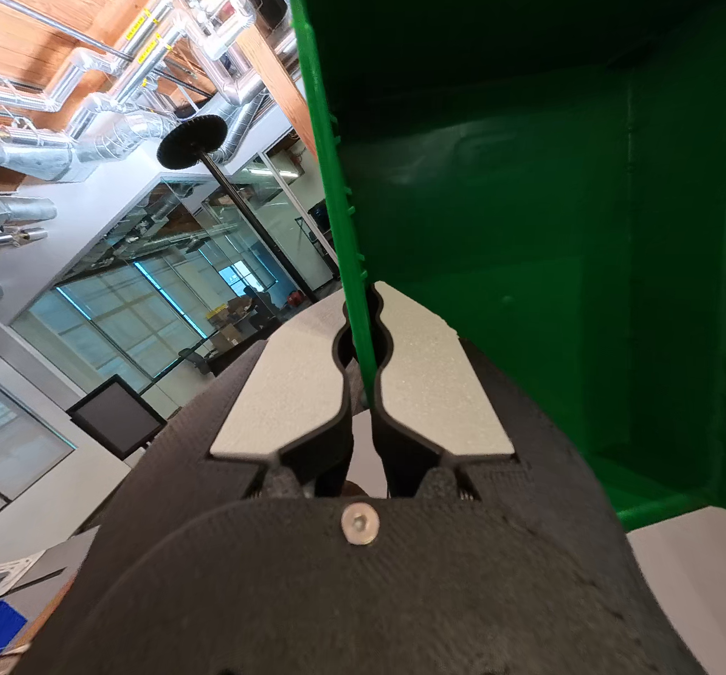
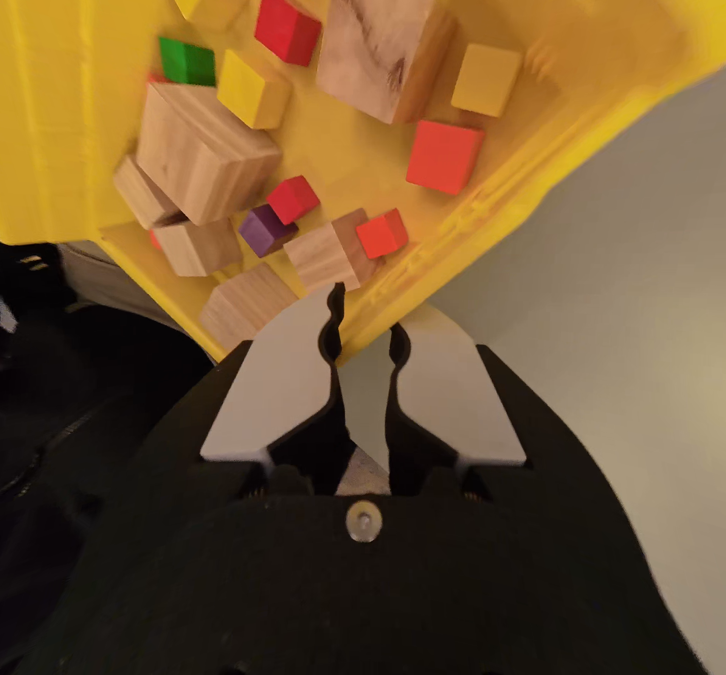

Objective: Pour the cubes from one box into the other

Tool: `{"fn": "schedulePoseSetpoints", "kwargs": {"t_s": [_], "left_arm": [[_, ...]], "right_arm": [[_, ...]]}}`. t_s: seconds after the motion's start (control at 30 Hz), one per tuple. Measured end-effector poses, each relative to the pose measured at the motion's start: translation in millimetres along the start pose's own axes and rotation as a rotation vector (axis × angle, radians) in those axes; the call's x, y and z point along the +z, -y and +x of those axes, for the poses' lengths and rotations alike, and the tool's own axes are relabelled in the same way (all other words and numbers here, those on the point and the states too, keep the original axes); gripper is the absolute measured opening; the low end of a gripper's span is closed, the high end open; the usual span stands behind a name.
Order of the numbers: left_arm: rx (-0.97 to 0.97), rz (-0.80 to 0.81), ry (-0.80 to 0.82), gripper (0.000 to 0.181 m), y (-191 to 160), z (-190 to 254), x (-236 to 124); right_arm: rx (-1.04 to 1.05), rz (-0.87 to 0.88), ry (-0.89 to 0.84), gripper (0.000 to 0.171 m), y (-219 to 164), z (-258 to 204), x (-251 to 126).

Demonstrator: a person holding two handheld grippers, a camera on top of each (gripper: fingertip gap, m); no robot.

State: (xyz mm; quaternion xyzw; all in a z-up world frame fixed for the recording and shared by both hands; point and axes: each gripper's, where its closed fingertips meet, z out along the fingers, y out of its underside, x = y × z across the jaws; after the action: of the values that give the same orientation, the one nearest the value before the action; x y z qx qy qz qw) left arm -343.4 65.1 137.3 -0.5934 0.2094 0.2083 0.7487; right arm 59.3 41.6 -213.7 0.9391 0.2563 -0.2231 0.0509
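Note:
In the left wrist view my left gripper (image 1: 360, 326) is shut on the rim of the green box (image 1: 530, 263). The box is raised and tipped, its dark inside faces the camera, and no cubes show in it. In the right wrist view my right gripper (image 2: 367, 316) is shut on the side wall of the yellow box (image 2: 510, 192). Several cubes lie in the yellow box: plain wooden ones such as the large one (image 2: 373, 43), red ones (image 2: 286, 25), orange ones (image 2: 444, 157), yellow ones (image 2: 251, 88), a green one (image 2: 186, 61) and a purple one (image 2: 265, 230).
Behind the green box are ceiling pipes (image 1: 118, 78), a black pole with a disc (image 1: 192, 141), glass walls (image 1: 137, 322) and a dark screen (image 1: 116, 420). A pale table surface (image 2: 589, 342) lies to the right of the yellow box; dark cloth (image 2: 59, 400) is on the left.

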Motion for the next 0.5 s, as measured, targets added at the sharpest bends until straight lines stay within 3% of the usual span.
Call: {"fn": "schedulePoseSetpoints", "kwargs": {"t_s": [0.5], "left_arm": [[-0.058,0.045,0.035,0.004,2.3,-29.6,-15.8]], "right_arm": [[0.04,0.238,0.034,0.01,70.3,-46.9,21.2]]}}
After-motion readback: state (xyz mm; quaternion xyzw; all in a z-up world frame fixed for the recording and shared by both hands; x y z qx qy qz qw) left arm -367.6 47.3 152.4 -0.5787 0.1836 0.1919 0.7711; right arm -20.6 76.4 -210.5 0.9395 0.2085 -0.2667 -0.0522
